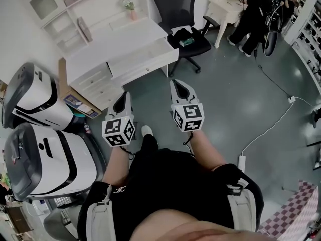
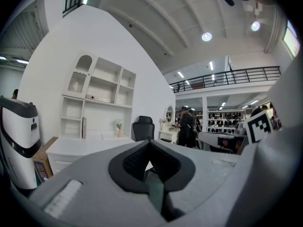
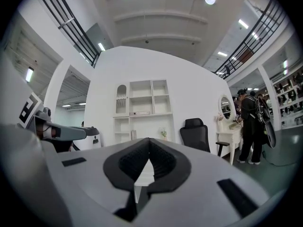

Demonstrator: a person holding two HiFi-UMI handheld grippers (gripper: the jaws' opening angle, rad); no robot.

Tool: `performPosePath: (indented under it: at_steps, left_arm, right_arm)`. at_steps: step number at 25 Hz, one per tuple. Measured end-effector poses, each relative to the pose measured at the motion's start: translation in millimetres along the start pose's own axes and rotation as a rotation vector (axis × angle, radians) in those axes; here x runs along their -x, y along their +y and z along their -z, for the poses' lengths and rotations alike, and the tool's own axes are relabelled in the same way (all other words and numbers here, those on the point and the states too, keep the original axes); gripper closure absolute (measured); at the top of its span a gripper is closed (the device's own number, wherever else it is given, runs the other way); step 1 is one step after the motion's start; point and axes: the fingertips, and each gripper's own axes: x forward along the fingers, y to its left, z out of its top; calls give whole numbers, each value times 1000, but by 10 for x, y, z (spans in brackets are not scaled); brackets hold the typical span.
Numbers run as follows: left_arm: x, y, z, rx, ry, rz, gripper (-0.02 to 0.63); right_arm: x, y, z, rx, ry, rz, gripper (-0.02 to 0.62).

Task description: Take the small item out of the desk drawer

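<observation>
Two closed tools (image 1: 123, 99) (image 1: 179, 88) before drawer (image 1: 143, 60)

- Two tools: the left tool (image 1: 125, 95) and the right tool (image 1: 174, 83).
- Two marker cubes (image 1: 119, 131) (image 1: 188, 117), one on each tool.
- One desk (image 1: 115, 44) with one open drawer (image 1: 145, 59).
- One smaller desk (image 1: 225, 9) farther back.
- One black chair (image 1: 175, 6).
- One shelf unit (image 1: 55, 4).
- One potted plant (image 1: 131, 9).
- Two big white machines (image 1: 37, 97) (image 1: 45, 159).
- One cardboard box (image 1: 75, 97).
- One power strip (image 1: 242, 162) on the floor (image 1: 241, 99).
- One standing person (image 1: 253, 14) clearly seen; any others behind cannot be counted.
</observation>
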Motion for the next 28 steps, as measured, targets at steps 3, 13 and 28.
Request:
performPosePath:
  at_steps: [3,13,28]
  left_arm:
    - [-199,35,21,0,3,9,592]
    - [-1001,519,-72,12,3,17,592]
    - [-2345,1519,-402,30,1,99,592]
  right_arm:
    - [-142,-101,11,5,-6,7,597]
    - [-994,-358,65,11,17,28,598]
    - [-2597,-413,-53,48,45,88,597]
